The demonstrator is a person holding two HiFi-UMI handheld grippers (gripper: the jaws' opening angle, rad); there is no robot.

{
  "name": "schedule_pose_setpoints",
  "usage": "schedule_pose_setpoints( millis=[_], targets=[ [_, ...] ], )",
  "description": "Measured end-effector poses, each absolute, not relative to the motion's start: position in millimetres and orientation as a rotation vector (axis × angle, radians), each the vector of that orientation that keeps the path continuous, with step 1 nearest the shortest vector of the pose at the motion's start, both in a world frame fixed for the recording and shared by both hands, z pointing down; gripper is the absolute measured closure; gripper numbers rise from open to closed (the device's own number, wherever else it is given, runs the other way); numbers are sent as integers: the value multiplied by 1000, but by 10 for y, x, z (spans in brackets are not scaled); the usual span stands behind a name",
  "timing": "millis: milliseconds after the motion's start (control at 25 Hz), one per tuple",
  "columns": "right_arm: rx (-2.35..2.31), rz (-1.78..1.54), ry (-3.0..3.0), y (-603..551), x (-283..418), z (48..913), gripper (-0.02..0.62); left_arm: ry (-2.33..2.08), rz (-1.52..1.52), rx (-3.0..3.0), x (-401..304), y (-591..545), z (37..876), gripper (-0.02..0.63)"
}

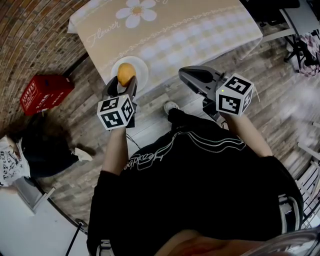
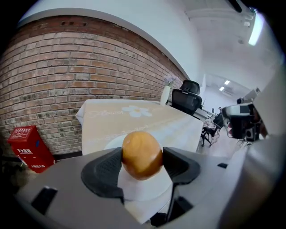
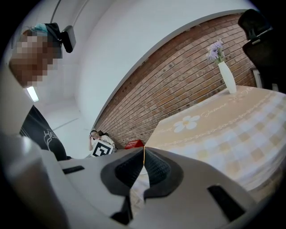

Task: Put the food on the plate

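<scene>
A round orange-brown piece of food (image 1: 126, 73) (image 2: 142, 154) is clamped between the jaws of my left gripper (image 1: 125, 84) (image 2: 142, 166). It hangs just over the white plate (image 1: 140, 68) (image 2: 114, 142), which lies near the front edge of the table (image 1: 200, 35). My right gripper (image 1: 186, 76) (image 3: 143, 166) is shut with nothing in it, held off the table's front edge to the right of the plate.
The table wears a beige checked cloth with a daisy print (image 1: 136, 11) (image 3: 187, 122). A white vase with purple flowers (image 3: 225, 71) stands at its far end. A red crate (image 1: 44, 92) (image 2: 27, 146) sits on the floor at the left. Office chairs (image 2: 187, 100) stand beyond the table.
</scene>
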State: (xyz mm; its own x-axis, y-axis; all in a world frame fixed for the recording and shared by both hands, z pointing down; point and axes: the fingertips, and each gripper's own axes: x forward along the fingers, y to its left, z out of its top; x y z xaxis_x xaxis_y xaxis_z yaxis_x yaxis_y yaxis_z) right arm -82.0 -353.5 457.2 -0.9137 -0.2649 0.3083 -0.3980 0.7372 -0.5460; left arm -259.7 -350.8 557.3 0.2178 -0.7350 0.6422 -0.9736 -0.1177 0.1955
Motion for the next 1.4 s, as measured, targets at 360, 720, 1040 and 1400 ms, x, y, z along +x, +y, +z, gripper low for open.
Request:
schedule_pose_setpoints(
  millis=[360,720,1040,1400],
  targets=[
    [518,918,-2714,-3469,-825,4621,598,-1599,583,1944,-2575,-3502,5632,321],
    [493,900,-2700,-3363,-848,4638,597,-1573,580,1985,-2549,-3456,5589,307],
    [462,855,-2741,-3191,-944,4491,598,-1532,509,2056,-2513,-3292,5170,295],
    [417,827,-2796,-2856,-1002,4172,598,-1446,330,2143,-2274,-2687,4326,328]
  ],
)
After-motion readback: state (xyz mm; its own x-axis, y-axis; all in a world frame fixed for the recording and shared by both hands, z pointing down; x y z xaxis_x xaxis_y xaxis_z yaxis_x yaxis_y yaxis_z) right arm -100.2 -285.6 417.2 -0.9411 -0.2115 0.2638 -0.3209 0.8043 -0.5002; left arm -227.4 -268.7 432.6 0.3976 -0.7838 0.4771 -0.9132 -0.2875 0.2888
